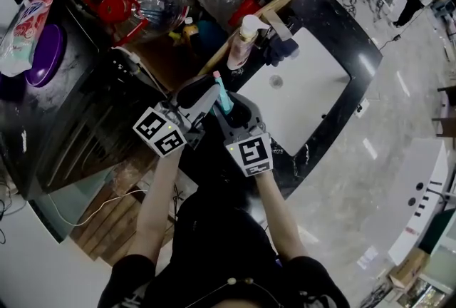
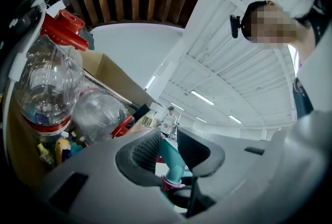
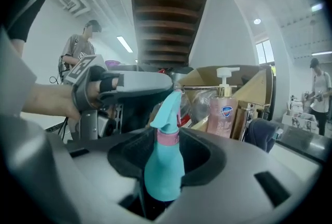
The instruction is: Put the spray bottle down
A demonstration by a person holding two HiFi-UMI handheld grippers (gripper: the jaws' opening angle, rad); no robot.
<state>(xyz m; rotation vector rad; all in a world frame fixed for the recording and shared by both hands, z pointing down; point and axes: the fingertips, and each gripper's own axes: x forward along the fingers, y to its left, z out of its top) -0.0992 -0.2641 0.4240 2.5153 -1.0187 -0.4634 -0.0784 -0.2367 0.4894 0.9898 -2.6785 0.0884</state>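
A teal spray bottle (image 1: 222, 94) with a pink collar stands upright between my two grippers, above the black counter's edge. My right gripper (image 1: 231, 110) is shut on its body; in the right gripper view the spray bottle (image 3: 163, 166) fills the gap between the jaws of the right gripper (image 3: 166, 150). My left gripper (image 1: 206, 89) comes in from the left at the height of the spray head. In the left gripper view the bottle's head (image 2: 171, 158) stands between the wide, open jaws of the left gripper (image 2: 168, 148), and I see no pad pressing on it.
Behind the grippers a cardboard box (image 1: 285, 3) holds a big clear bottle with a red cap (image 1: 142, 0) and crumpled plastic. A pink pump bottle (image 1: 244, 43) stands at the box's edge beside a white sink (image 1: 313, 93). A purple bowl (image 1: 44, 53) sits far left.
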